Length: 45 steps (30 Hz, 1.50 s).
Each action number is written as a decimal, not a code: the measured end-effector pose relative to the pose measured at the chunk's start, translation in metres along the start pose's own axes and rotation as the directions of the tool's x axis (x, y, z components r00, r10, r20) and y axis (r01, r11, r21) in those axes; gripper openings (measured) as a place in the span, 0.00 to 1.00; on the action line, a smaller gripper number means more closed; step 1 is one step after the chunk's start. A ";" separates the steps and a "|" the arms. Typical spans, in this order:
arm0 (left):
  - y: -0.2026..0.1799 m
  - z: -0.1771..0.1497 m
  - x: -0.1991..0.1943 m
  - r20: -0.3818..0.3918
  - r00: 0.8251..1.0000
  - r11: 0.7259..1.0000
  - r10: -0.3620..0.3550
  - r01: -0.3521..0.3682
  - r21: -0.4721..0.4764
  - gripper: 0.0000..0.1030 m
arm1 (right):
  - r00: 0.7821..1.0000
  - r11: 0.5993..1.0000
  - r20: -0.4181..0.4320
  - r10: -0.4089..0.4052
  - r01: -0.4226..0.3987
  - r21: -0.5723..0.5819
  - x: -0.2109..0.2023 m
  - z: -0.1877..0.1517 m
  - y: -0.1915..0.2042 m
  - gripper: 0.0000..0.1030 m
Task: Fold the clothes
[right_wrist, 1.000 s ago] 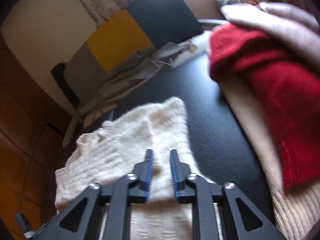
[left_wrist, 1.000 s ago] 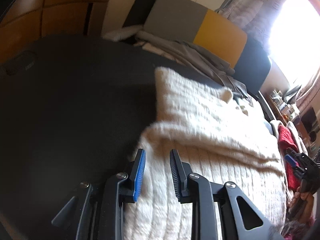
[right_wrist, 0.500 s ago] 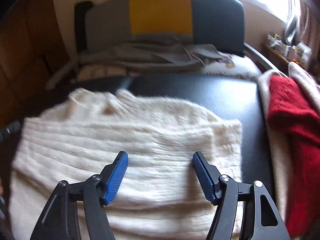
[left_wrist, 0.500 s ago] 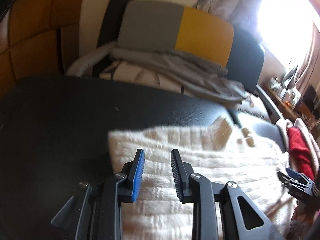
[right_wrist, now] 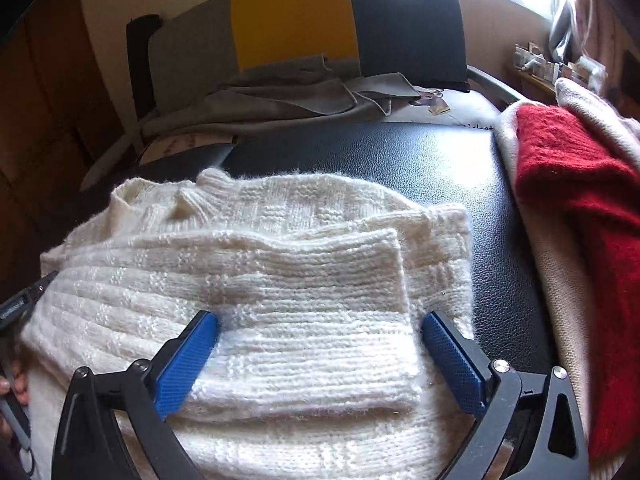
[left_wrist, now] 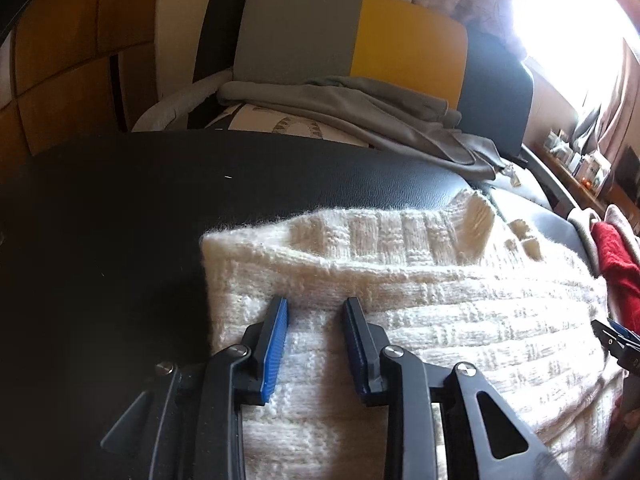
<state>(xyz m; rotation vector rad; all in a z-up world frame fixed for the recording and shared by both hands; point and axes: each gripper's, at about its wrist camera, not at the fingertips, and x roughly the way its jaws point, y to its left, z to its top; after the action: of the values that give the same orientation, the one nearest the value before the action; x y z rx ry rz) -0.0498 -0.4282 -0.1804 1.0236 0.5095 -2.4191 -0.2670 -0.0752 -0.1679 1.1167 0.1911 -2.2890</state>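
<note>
The right gripper stands with its 2 blue-padded fingers spread as wide as they go, its jaws having just been opening; the folded sleeve of the cream knit sweater lies between the pads but they do not press it. The left gripper has its fingers a narrow way apart, jaws having just opened a little, and they hover over the left edge of the same sweater without pinching the knit. The sweater lies flat on a black leather-like tabletop, its ribbed collar toward the far side and a sleeve folded across the body. To its right, touching the table's edge, sits a pile with a red knit garment on a beige one. Beyond the table stands a chair back in grey, yellow and dark panels, with a grey cloth draped over the seat. In the left wrist view the tip of the other gripper shows at the right edge, near the red garment. A bright window glares at the upper right.
</note>
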 end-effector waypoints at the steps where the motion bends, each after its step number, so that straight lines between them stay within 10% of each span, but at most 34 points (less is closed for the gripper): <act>1: 0.001 0.002 -0.003 -0.003 1.000 1.000 -0.008 0.008 -0.011 0.27 | 1.000 1.000 0.001 0.000 0.000 0.000 0.000 0.001 0.001 1.00; 4: -0.001 0.015 -0.016 -0.003 0.988 0.985 -0.154 0.153 -0.077 0.27 | 1.000 1.000 0.006 0.017 -0.017 0.012 -0.002 0.002 -0.001 1.00; 10: -0.057 0.056 -0.005 -0.092 0.887 0.891 -0.453 0.453 -0.023 0.38 | 0.994 0.999 0.109 0.009 -0.005 -0.040 -0.029 0.012 0.012 1.00; 20: -0.143 0.102 0.089 -0.361 0.735 0.808 -0.574 0.580 -0.104 0.46 | 0.992 0.975 0.044 0.122 -0.111 -0.192 -0.013 0.007 0.059 1.00; 27: -0.162 0.105 0.133 -0.504 0.597 0.756 -0.624 0.625 -0.195 0.44 | 0.983 0.976 0.028 0.182 -0.176 -0.129 -0.007 0.002 0.046 1.00; 30: -0.179 0.106 0.134 -0.502 0.476 0.650 -0.722 0.715 -0.257 0.44 | 0.981 0.975 0.032 0.194 -0.189 -0.121 -0.007 0.001 0.045 1.00; 33: -0.197 0.108 0.139 -0.485 0.446 0.612 -0.752 0.746 -0.263 0.44 | 0.979 0.974 0.036 0.199 -0.193 -0.117 -0.008 0.001 0.044 1.00; 40: -0.185 0.112 0.141 -0.430 0.545 0.677 -0.720 0.687 -0.263 0.44 | 0.980 0.975 0.039 0.194 -0.189 -0.118 -0.008 0.001 0.043 1.00; 45: -0.127 0.118 0.090 -0.243 0.736 0.775 -0.632 0.601 -0.194 0.46 | 0.979 0.974 0.036 0.200 -0.194 -0.113 -0.006 0.002 0.041 1.00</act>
<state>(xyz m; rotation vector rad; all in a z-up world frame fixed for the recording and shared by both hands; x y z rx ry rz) -0.2413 -0.4068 -0.1497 1.3425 1.2470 -2.7588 -0.2423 -0.1068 -0.1570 0.9795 0.1762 -2.1007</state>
